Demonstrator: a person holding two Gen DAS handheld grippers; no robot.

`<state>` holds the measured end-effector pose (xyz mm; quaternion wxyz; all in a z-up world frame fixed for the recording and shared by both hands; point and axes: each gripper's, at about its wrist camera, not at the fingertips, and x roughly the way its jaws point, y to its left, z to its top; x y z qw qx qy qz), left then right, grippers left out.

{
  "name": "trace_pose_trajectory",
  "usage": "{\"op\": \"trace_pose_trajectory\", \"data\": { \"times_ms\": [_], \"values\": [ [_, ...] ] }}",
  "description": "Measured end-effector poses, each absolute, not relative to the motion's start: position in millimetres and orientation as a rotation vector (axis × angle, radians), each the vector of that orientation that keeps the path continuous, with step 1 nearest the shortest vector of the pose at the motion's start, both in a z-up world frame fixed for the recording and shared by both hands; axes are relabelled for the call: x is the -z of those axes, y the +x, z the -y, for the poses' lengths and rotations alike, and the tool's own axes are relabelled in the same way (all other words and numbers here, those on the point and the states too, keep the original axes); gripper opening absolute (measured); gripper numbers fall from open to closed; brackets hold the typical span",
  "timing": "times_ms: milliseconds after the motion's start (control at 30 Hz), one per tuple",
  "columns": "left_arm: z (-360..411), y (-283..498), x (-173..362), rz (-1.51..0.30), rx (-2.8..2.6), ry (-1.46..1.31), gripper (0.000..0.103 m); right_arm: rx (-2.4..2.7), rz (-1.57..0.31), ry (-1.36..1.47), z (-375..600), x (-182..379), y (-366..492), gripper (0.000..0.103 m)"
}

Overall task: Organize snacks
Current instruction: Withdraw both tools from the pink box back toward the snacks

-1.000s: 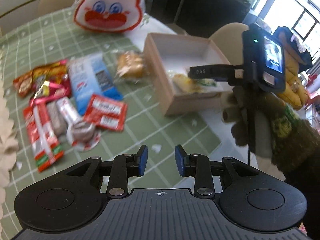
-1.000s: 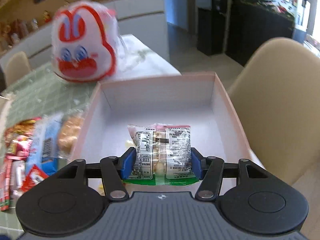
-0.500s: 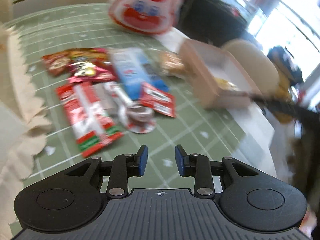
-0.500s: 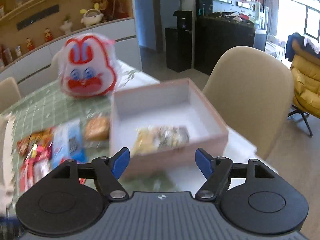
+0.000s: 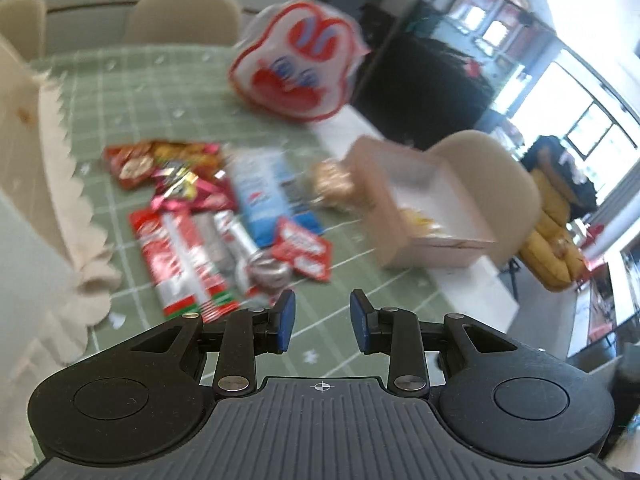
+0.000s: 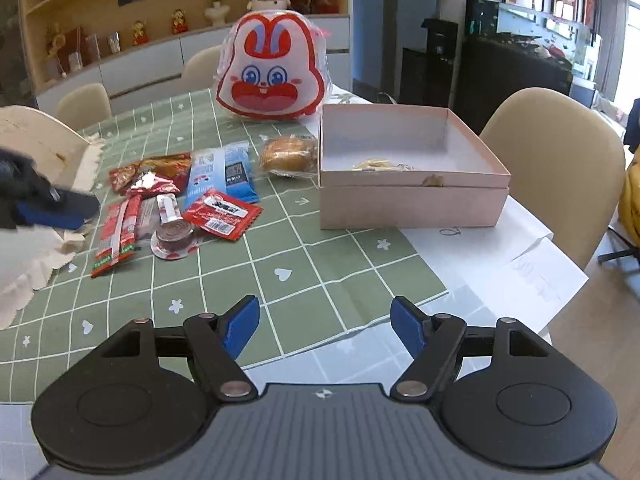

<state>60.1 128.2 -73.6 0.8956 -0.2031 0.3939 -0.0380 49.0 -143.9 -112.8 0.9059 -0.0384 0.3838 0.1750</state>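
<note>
A pink box (image 6: 412,200) stands on the green checked tablecloth with a snack packet (image 6: 380,165) inside; it also shows in the left wrist view (image 5: 436,248). Several loose snacks lie left of it: a blue packet (image 6: 222,176), a round cake (image 6: 288,154), a red sachet (image 6: 222,214), a jelly cup (image 6: 174,238) and red sticks (image 6: 118,236). My right gripper (image 6: 324,326) is open and empty, back near the table's front edge. My left gripper (image 5: 322,320) is open and empty, above the cloth near the red sticks (image 5: 180,260); it appears blurred at the left of the right wrist view (image 6: 52,208).
A big rabbit-face bag (image 6: 272,76) stands behind the snacks. A cream lace cloth (image 6: 36,208) covers the left of the table. White paper (image 6: 500,256) lies at the table's right end. Beige chairs (image 6: 556,168) stand around the table.
My right gripper let go of the snack packet in the box, opened and pulled back to the table's front. My left gripper swung left toward the loose snacks.
</note>
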Motion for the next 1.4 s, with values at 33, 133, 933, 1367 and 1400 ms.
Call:
{"op": "trace_pose_trajectory", "data": {
  "times_ms": [33, 133, 933, 1367, 1400],
  "values": [
    [-122, 63, 69, -0.816, 0.094, -0.434, 0.034, -0.347, -0.791, -0.081, 147, 112, 51, 0.073],
    [-102, 73, 53, -0.800, 0.166, -0.463, 0.034, -0.315, -0.783, -0.081, 156, 109, 57, 0.073],
    [-22, 62, -65, -1.125, 0.164, -0.530, 0.017, -0.117, -0.914, 0.066, 199, 106, 88, 0.075],
    [-21, 69, -70, -1.136, 0.159, -0.618, 0.015, -0.130, -0.914, 0.072, 191, 102, 91, 0.075],
    [-20, 68, -73, -1.124, 0.165, -0.614, 0.015, -0.132, -0.912, 0.071, 191, 101, 90, 0.075]
  ]
}}
